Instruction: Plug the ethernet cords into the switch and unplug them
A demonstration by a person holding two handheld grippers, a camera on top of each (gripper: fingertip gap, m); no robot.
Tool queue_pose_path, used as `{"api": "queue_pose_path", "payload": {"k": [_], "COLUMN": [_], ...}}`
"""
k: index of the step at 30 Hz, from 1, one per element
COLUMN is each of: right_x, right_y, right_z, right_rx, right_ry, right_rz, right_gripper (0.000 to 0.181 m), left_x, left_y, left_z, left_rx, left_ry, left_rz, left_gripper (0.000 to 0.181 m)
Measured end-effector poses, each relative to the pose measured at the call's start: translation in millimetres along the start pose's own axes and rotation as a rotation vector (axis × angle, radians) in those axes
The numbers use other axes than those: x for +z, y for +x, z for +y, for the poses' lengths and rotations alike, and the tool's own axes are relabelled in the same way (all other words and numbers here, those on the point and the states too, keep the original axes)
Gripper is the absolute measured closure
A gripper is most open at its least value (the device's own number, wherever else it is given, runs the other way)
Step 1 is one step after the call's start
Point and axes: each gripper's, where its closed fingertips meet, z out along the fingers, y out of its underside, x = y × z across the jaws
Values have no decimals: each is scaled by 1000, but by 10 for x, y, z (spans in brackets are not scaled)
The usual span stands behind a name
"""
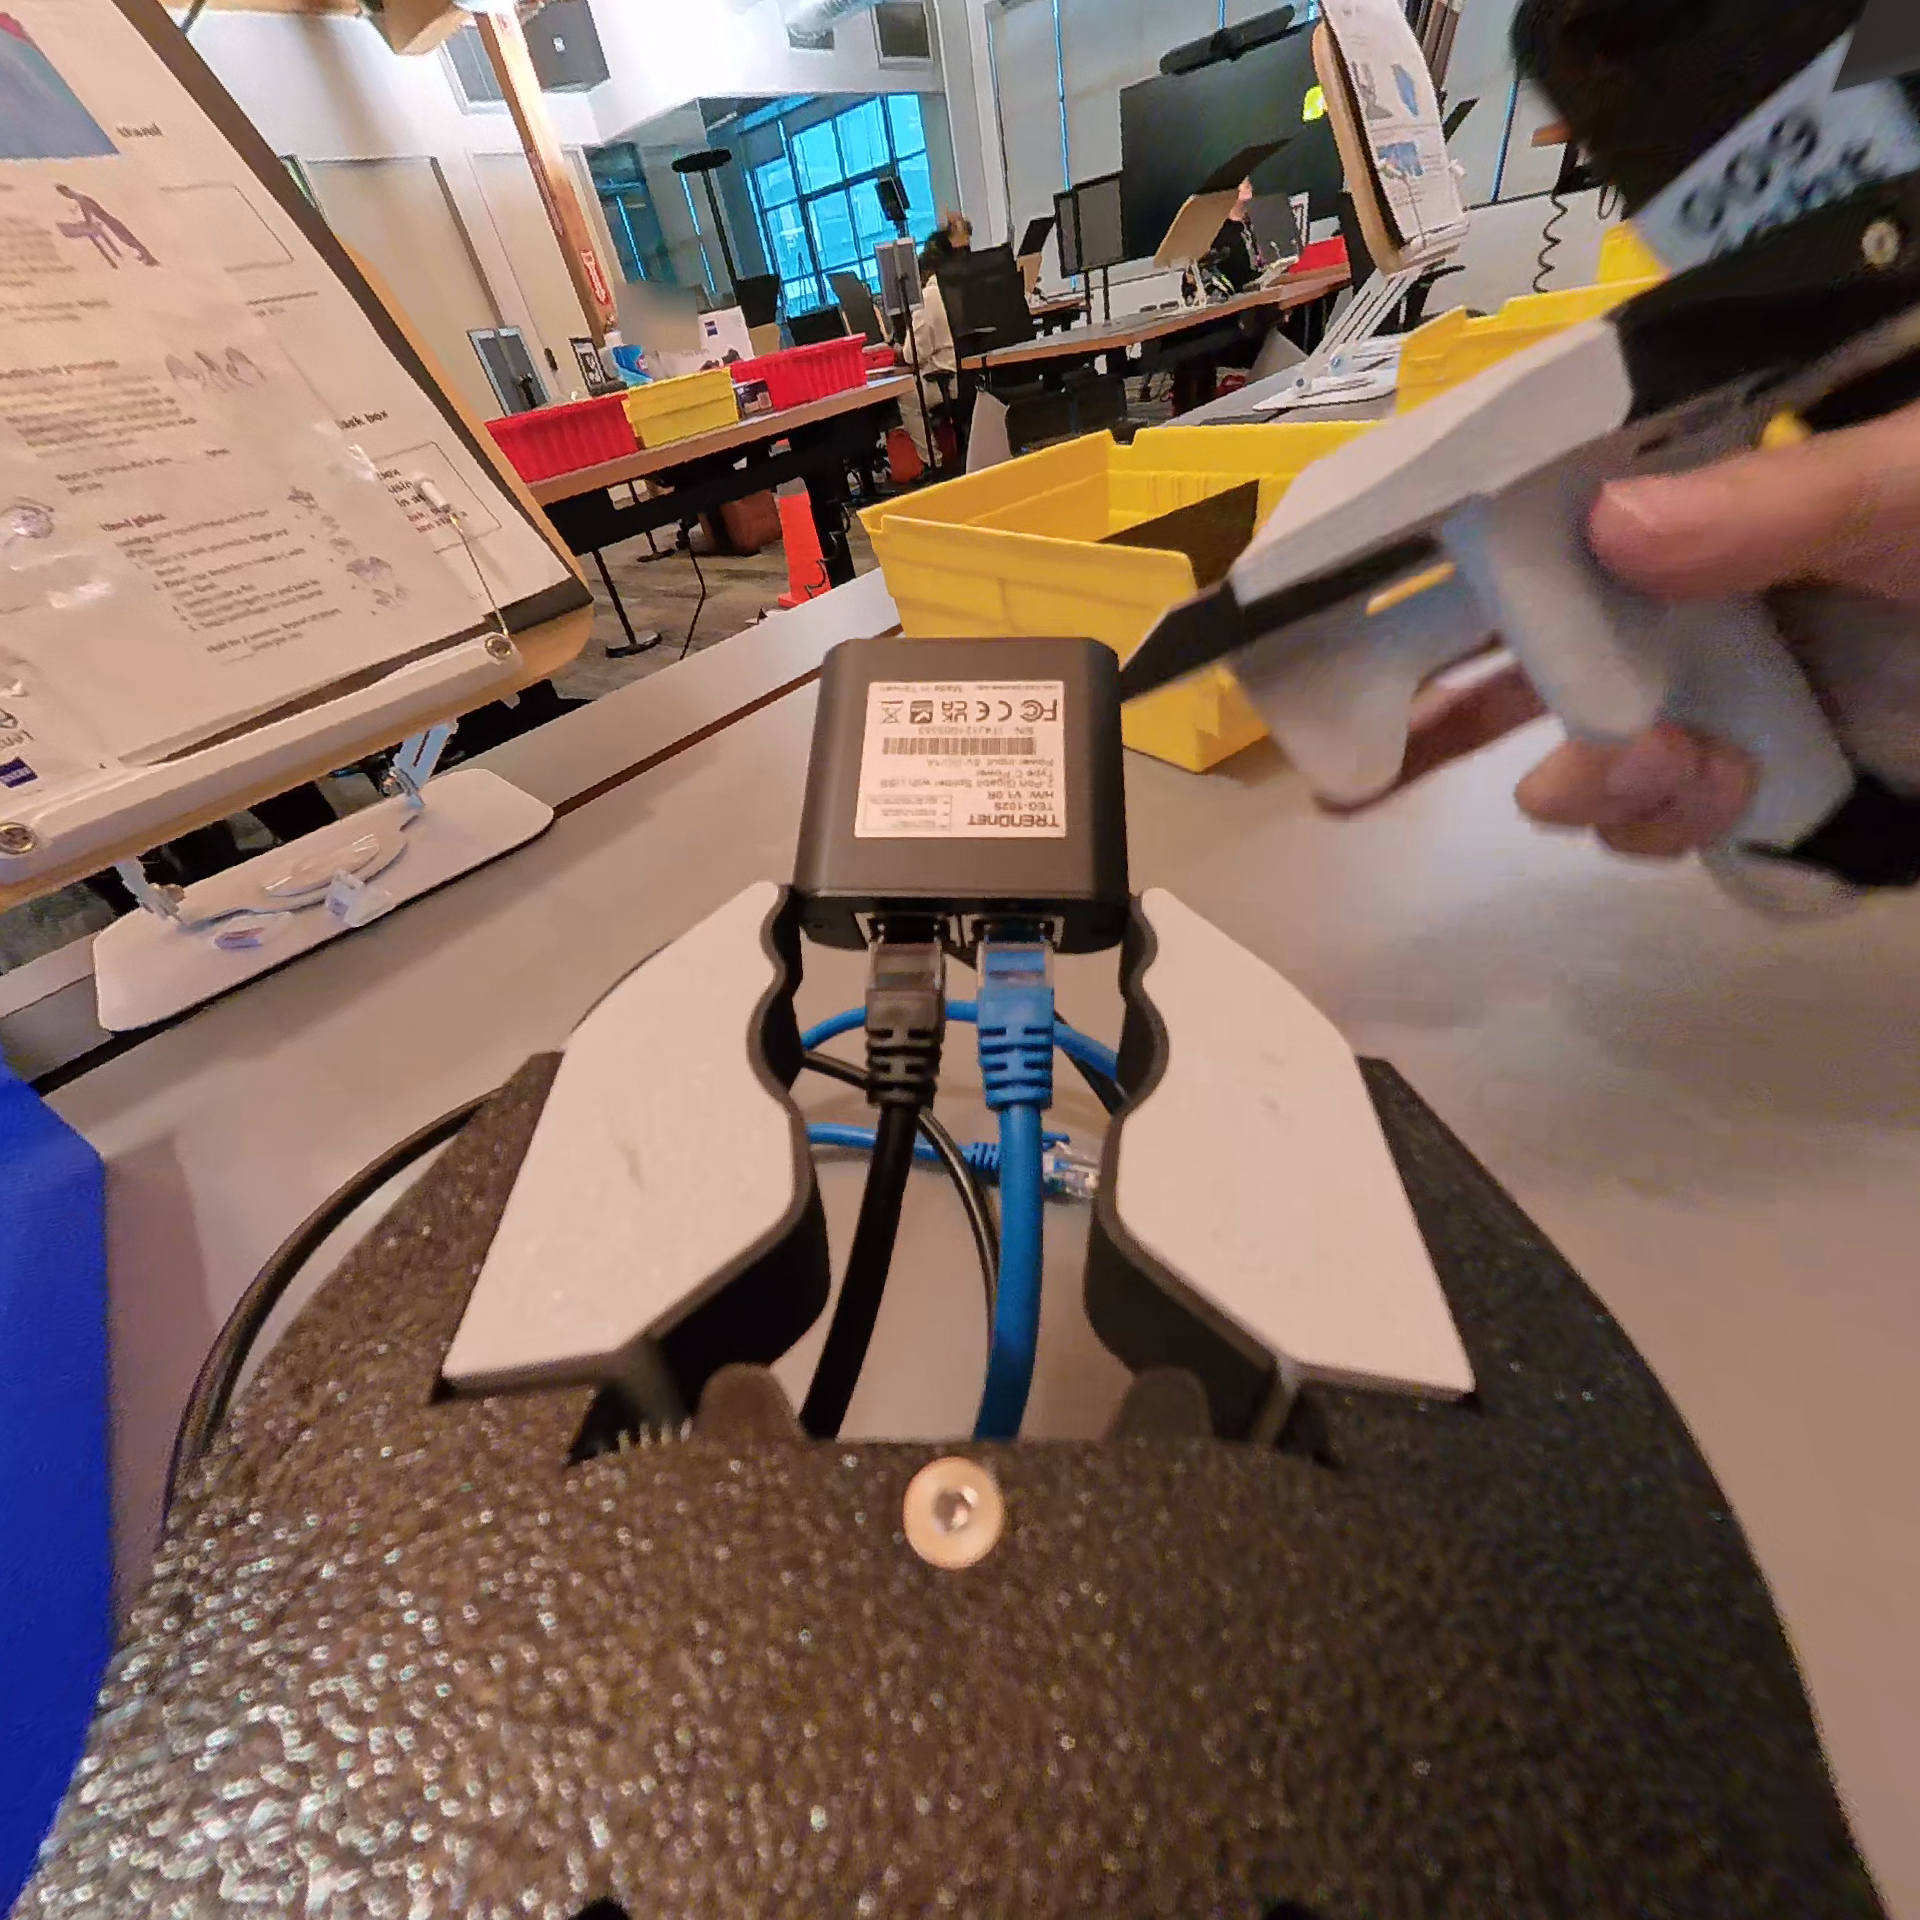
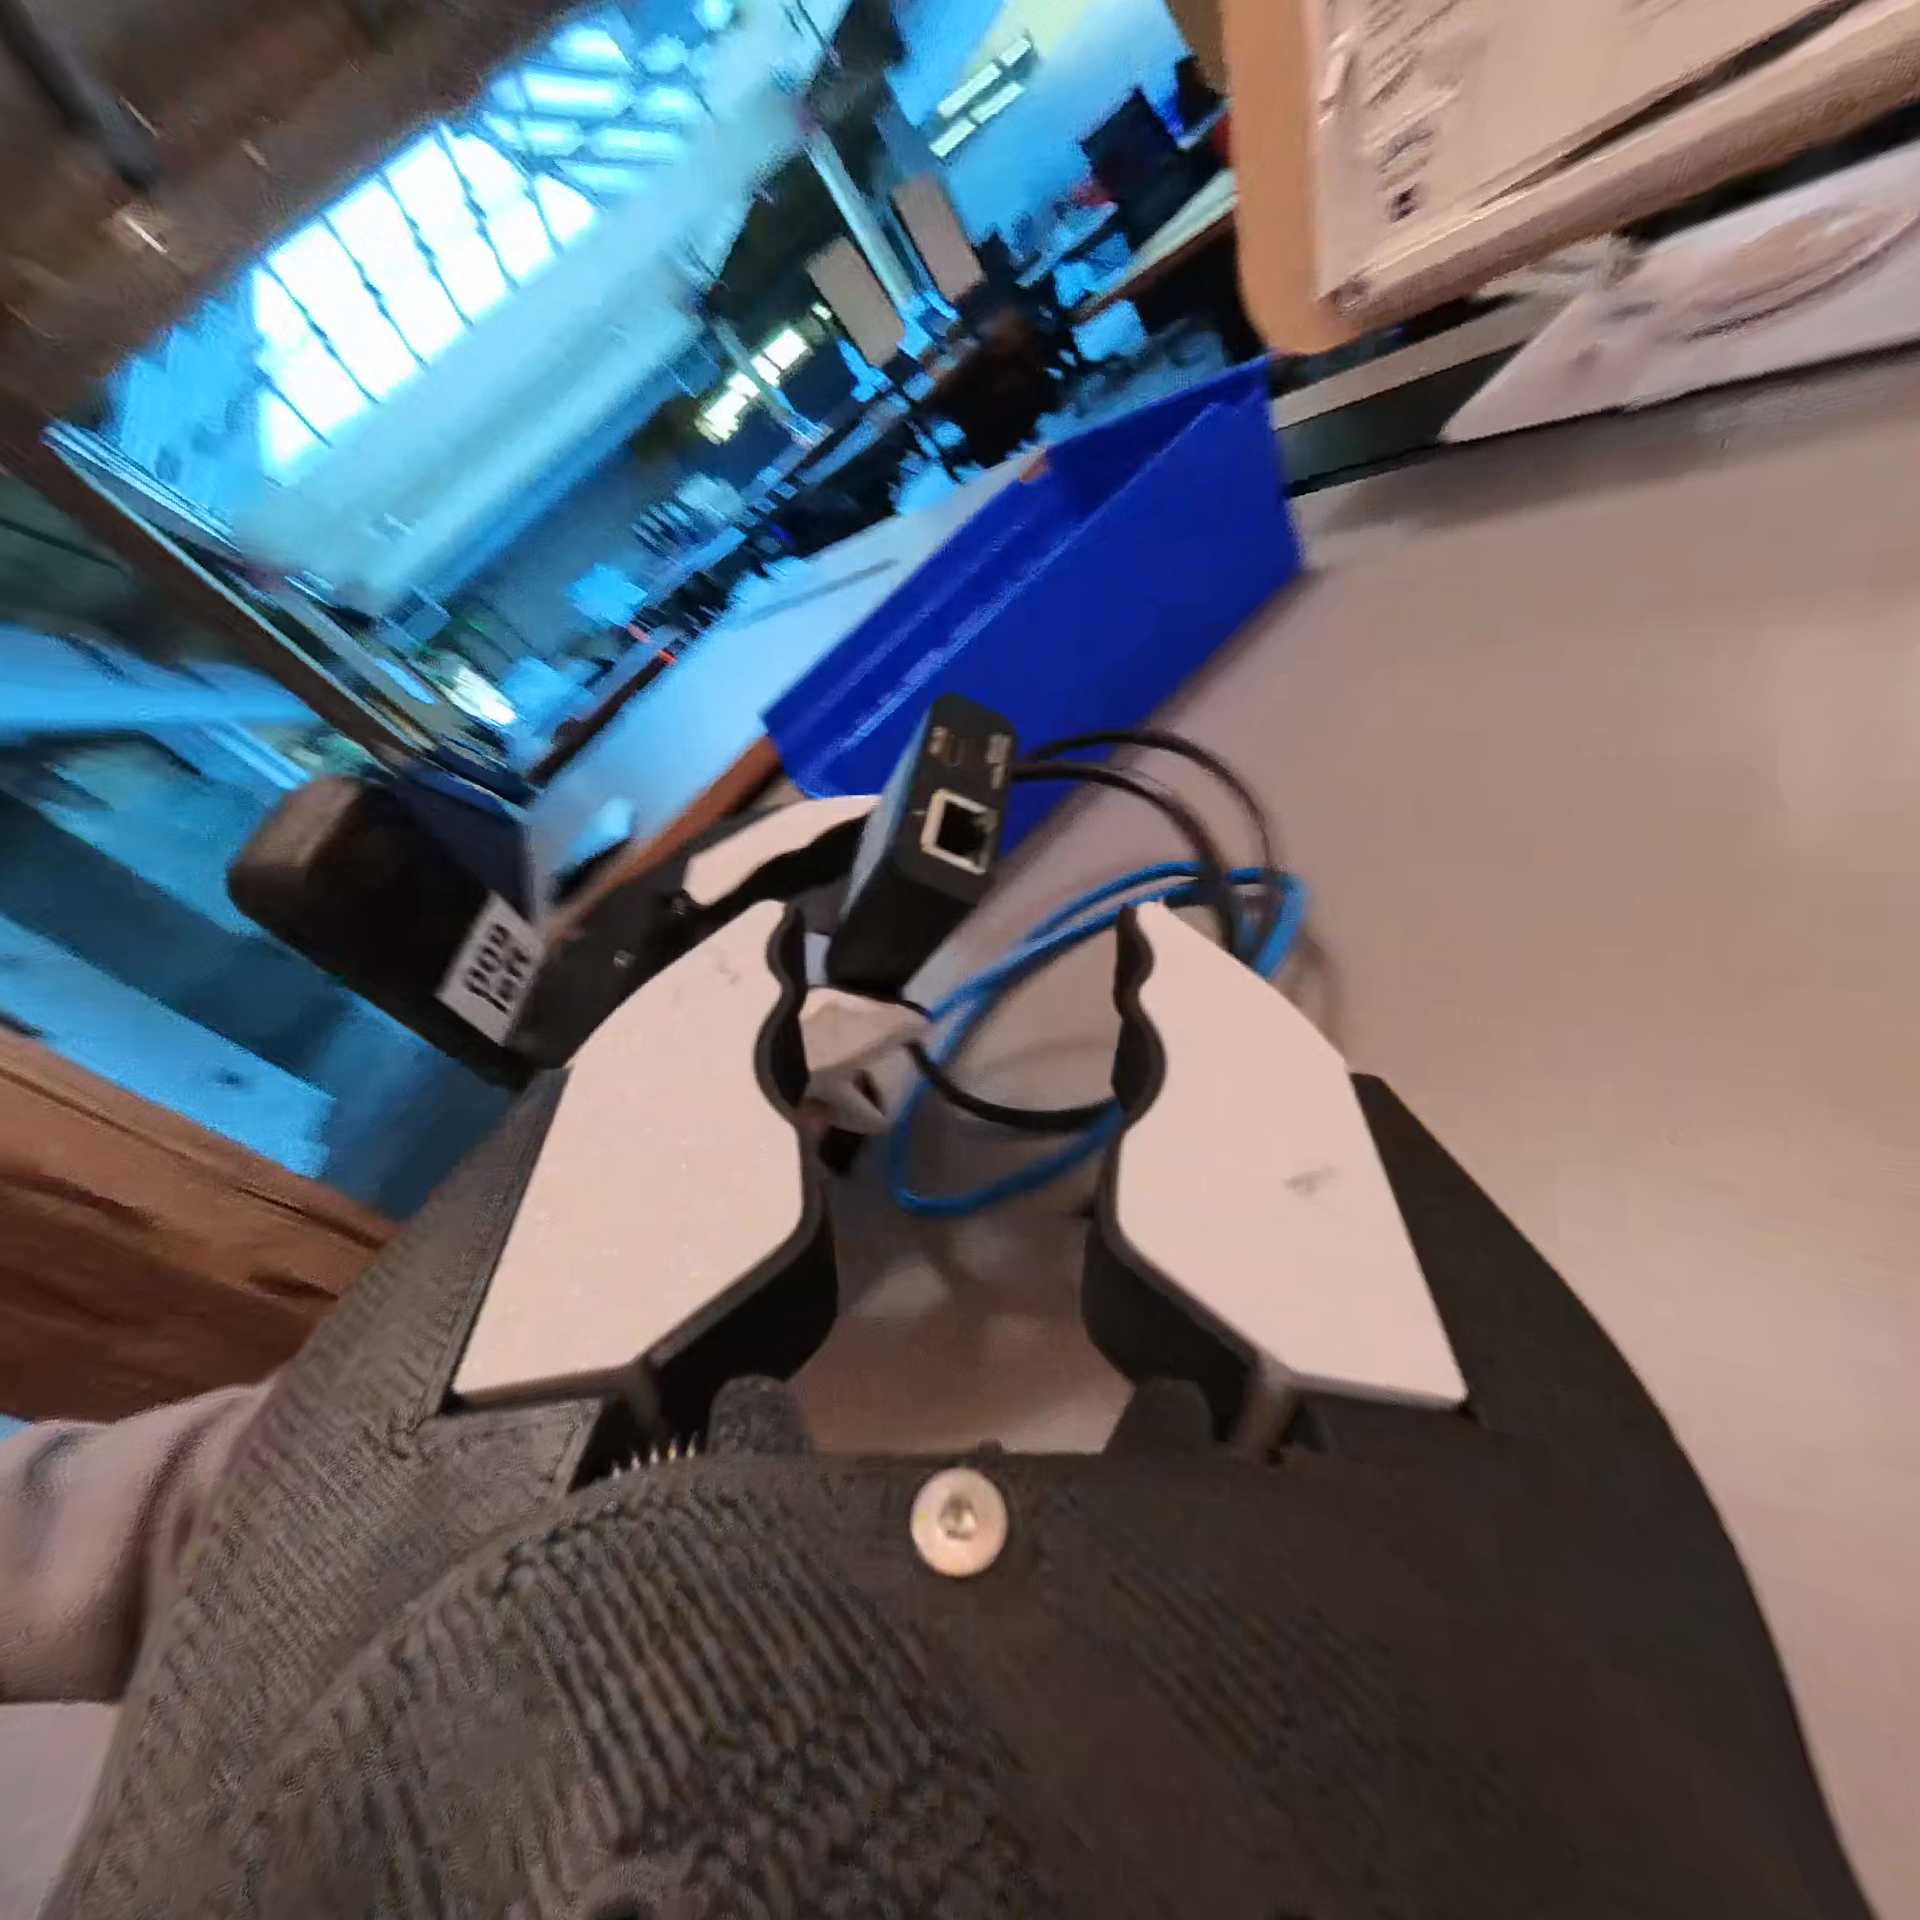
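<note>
My left gripper (image 1: 961, 920) is shut on a small black switch (image 1: 961, 790), pinching its two sides and holding it above the grey table (image 1: 1507, 1091), label side up. A black ethernet plug (image 1: 906, 997) and a blue ethernet plug (image 1: 1016, 997) sit side by side in its near ports, their cords running back between my fingers. My right gripper (image 2: 961, 935) is open and empty, just short of the switch's far end (image 2: 914, 883), which shows one empty port (image 2: 961, 831). The right gripper also shows in the left wrist view (image 1: 1174, 655), held by a hand at upper right.
Loose blue cord (image 2: 1039, 1122) and black cord (image 2: 1195, 769) loop on the table under the switch. A blue bin (image 2: 1091, 582) stands behind it. Yellow bins (image 1: 1039, 540) stand at the far right. A paper-holding stand (image 1: 260, 468) stands on the left. Across from one pair of fingers to the other is roughly 6 cm.
</note>
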Motion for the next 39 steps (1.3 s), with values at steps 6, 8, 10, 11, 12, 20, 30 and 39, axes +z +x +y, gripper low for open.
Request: {"api": "queue_pose_path", "payload": {"k": [6, 8, 10, 11, 12, 20, 30, 39], "right_x": [311, 324, 309, 280, 242, -203, -133, 92], "right_y": [-232, -266, -261, -265, -279, -435, -528, -477], "right_z": [119, 97, 100, 77, 46, 311, 413, -214], "right_rx": [213, 153, 26, -50, -138, -1274, -1497, -1454], "right_ry": [96, 121, 79, 60, 35, -704, -946, -216], "right_rz": [-149, -149, -113, -96, -82, -46, -107, 287], "right_gripper": [143, 154, 156, 157, 157, 157, 157, 96], "left_x": [-21, -10, -1, -1, -11, -482, -506, -348], "left_y": [52, 64, 72, 99, 145, 270, 543, 148], "left_z": [-117, -140, -136, -136, -143, -510, -303, -574], "left_rx": [48, 59, 70, 74, 79, 252, 469, -190], "left_ry": [52, 63, 58, 53, 43, -14, -188, 1], "left_rz": [-22, -38, -43, -21, 26, 244, 347, 238], "left_gripper": [123, 123, 123, 123, 122, 121, 158, 158]}}
